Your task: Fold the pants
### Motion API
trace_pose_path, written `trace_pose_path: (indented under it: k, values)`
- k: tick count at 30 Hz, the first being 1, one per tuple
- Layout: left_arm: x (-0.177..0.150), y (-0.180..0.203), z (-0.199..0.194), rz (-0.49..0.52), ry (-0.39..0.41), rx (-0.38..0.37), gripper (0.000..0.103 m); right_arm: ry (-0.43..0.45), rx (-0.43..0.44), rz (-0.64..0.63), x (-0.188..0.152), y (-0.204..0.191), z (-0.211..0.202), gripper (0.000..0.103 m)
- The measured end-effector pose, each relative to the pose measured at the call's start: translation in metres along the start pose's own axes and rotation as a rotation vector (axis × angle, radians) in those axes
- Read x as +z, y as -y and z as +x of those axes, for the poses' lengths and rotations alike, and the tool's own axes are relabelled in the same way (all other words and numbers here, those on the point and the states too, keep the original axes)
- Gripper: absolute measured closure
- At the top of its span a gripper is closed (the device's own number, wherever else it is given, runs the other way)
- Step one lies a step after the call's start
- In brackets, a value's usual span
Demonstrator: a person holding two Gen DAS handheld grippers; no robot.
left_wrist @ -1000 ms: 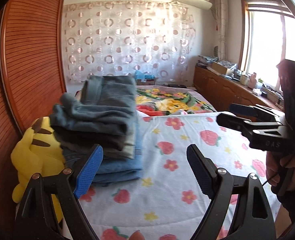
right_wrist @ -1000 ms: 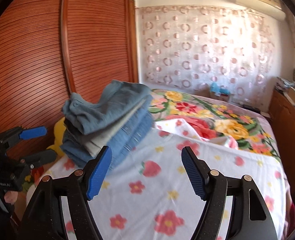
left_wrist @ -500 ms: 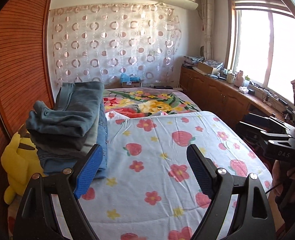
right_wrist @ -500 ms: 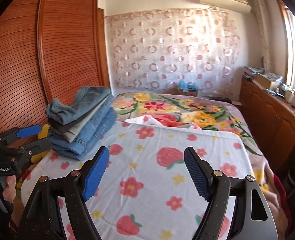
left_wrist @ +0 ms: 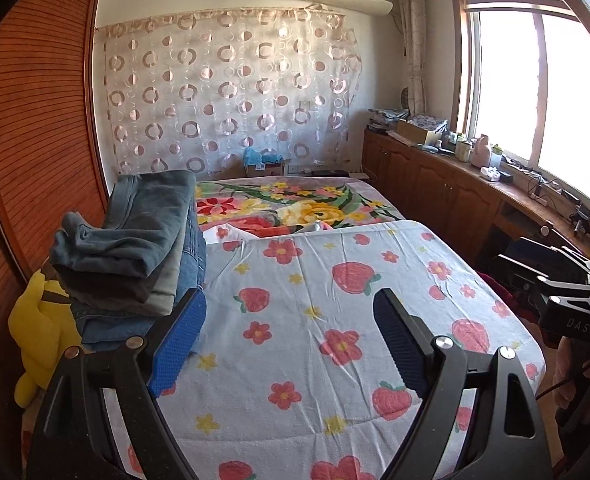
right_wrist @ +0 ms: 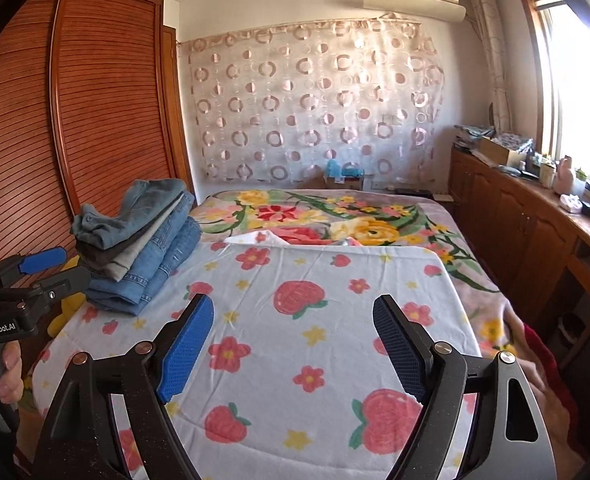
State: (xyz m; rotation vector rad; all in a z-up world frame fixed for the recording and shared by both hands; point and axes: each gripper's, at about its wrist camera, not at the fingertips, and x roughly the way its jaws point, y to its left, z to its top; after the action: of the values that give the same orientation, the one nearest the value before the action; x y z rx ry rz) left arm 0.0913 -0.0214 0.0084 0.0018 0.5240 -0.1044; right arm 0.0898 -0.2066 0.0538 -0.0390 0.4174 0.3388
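Cotton printed with strawberries and flowers covers the near half of the bed: this strawberry sheet [left_wrist: 335, 320] is the biggest thing in both views, lying flat and smooth with no garment spread on it. Beyond it the floral blanket [left_wrist: 295, 204] runs to the far end, under the ring-patterned curtain [left_wrist: 231, 96]. A slatted wooden wardrobe [right_wrist: 75, 120] fills the left side, and low wooden cabinets [left_wrist: 435, 184] with clutter on top run under the window on the right.

The pants are all in one place: a stack of folded pants [right_wrist: 143, 240] sits on the left edge of the strawberry sheet, next to the wardrobe. Blue jeans lie at the bottom, grey and dark pairs in the middle, and a faded blue-grey pair on top, its upper fold a little loose and bunched. A yellow plush toy [left_wrist: 39, 328] is wedged just beside the stack, between bed and wardrobe.

The left gripper [left_wrist: 291, 344] hangs above the sheet with its blue pads wide apart and nothing between them; the stack is just beyond its left finger. The right gripper [right_wrist: 293, 344] is likewise spread wide and empty, over the middle of the sheet.

Judging by this, the folding looks finished: every visible pair is folded and stacked, and no unfolded pair shows anywhere. At most the top pair might want straightening.
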Motion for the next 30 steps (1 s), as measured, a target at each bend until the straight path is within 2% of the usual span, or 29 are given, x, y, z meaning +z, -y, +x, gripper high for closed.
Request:
trace_pose_path:
  k: [18, 30]
  values:
    - [0.015, 0.008, -0.045, 0.009, 0.104, 0.033, 0.017, 0.109, -0.010, 0.010, -0.003, -0.007, -0.039, 0.015]
    - [0.017, 0.003, -0.058, 0.004, 0.139, 0.052, 0.017, 0.131, -0.037, 0.007, -0.012, -0.009, -0.033, 0.015]
